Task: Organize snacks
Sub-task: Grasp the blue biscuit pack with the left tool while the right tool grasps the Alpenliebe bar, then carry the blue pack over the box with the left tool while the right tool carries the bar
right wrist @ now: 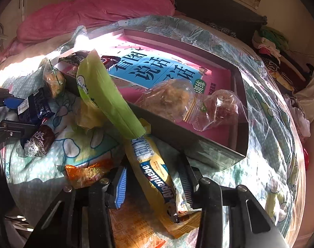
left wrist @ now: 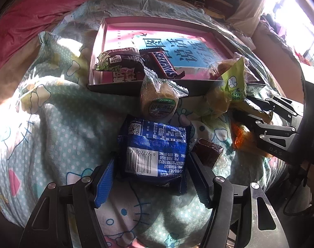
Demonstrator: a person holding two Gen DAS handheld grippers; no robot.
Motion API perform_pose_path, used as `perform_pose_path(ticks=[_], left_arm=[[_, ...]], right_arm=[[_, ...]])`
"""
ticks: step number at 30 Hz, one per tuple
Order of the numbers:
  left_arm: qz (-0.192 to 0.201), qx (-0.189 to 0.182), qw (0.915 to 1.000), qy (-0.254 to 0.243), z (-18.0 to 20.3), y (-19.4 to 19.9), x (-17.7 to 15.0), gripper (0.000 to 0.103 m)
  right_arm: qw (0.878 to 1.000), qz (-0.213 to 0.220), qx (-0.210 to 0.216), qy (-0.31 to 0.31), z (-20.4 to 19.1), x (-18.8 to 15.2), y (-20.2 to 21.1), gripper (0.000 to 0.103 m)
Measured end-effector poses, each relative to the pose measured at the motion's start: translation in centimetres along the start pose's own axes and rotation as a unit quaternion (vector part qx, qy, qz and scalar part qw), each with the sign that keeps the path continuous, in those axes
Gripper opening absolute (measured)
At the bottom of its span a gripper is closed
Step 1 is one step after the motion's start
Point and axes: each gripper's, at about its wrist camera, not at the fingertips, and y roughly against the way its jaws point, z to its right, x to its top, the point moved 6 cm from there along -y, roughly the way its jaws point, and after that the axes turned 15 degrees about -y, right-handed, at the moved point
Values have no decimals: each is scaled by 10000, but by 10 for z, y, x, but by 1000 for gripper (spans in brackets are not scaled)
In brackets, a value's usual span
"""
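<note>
Left wrist view: the pink-lined box (left wrist: 124, 31) rests on the patterned bedspread (left wrist: 53, 124), holding a Snickers bar (left wrist: 163, 64). Just in front of the box, the left gripper (left wrist: 152, 177) stands spread around a blue packet (left wrist: 155, 150). Right of it, the right gripper (right wrist: 155, 184) stands spread around a yellow packet (right wrist: 155, 175).

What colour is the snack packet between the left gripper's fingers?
Blue snack packet, with a white barcode panel; the left wrist view shows it best.

sunlight: harsh, window-side | glare: blown patches | edges: warped, perhaps soft
</note>
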Motion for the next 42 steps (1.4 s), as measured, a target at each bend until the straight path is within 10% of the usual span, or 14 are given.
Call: perform_pose_path(ticks=[6,22,42], left_arm=[[-19,159,9999,-60,1,-6,1,69],[10,381,9983,-442,6,-8,7,56],[1032,423,9937,79,-23,50,24,54]], right_arm=[[9998,90,52,-176,8,-4,8,25],[9871,188,509,-1506,46,-10,25,24],[9790,551,543,-1887,49,-3,49,24]])
